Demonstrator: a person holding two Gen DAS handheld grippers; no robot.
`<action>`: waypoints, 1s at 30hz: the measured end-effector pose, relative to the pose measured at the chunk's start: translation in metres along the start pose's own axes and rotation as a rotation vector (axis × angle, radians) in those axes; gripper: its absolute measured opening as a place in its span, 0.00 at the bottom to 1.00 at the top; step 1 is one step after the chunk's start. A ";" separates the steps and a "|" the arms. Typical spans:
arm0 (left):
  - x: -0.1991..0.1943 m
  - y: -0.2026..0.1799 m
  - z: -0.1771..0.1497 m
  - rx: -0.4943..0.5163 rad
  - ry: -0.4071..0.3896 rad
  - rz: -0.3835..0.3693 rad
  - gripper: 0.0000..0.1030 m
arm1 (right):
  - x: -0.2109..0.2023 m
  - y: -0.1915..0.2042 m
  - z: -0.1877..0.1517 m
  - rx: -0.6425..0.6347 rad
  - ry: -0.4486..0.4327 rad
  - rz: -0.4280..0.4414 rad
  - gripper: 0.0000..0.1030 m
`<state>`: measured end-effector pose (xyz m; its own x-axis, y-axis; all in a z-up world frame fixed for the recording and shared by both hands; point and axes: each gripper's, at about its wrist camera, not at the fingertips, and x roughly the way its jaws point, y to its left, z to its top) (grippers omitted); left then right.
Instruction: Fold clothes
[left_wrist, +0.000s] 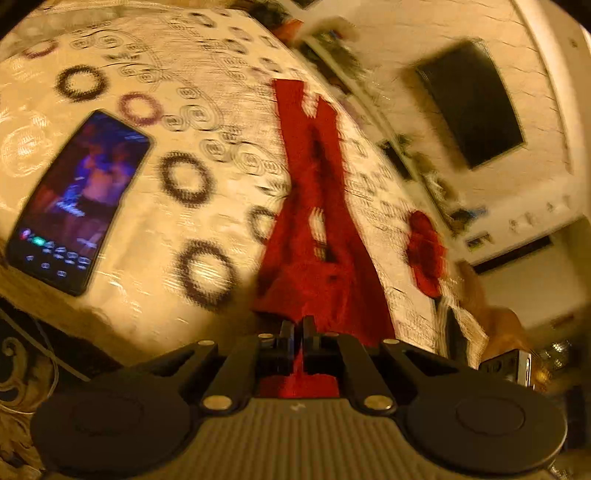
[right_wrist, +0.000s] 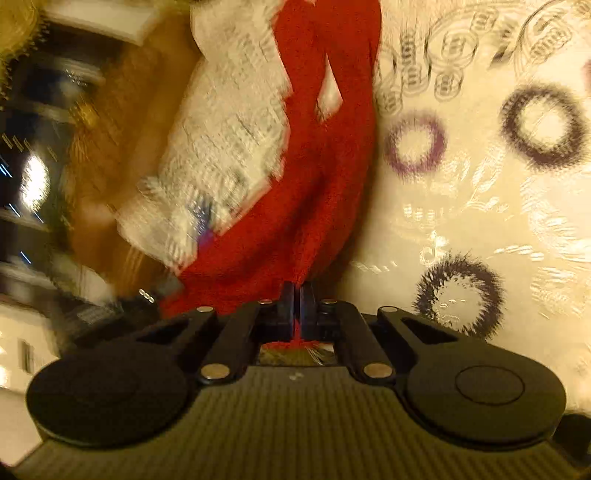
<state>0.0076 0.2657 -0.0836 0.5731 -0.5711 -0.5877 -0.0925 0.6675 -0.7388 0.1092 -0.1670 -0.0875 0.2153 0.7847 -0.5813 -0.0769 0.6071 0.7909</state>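
Tongs (left_wrist: 298, 325) over ring-patterned bedspread (left_wrist: 207, 155)

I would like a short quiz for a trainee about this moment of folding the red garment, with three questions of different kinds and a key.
1. True or false: the left gripper is shut on the red garment.
2. Multiple choice: in the left wrist view, where does the phone lie on the patterned bedspread?
A. to the left of the garment, apart from it
B. on top of the garment
C. between the gripper's fingers
3. Fill in: the right gripper pinches the ____ garment.

Key: 1 true; 2 A; 3 red
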 end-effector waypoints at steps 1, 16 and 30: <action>-0.009 -0.013 -0.002 0.022 0.023 -0.041 0.04 | -0.027 0.003 -0.004 0.004 -0.050 0.031 0.05; 0.024 -0.087 -0.034 0.235 0.144 -0.009 0.38 | -0.205 -0.016 -0.042 -0.004 -0.414 -0.144 0.03; 0.258 -0.130 -0.121 0.064 0.466 -0.196 0.37 | -0.196 -0.165 0.052 0.131 -0.448 -0.471 0.06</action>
<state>0.0688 -0.0268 -0.1790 0.1490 -0.8311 -0.5358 0.0387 0.5464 -0.8367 0.1298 -0.4277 -0.0944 0.5832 0.2939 -0.7573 0.2371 0.8301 0.5048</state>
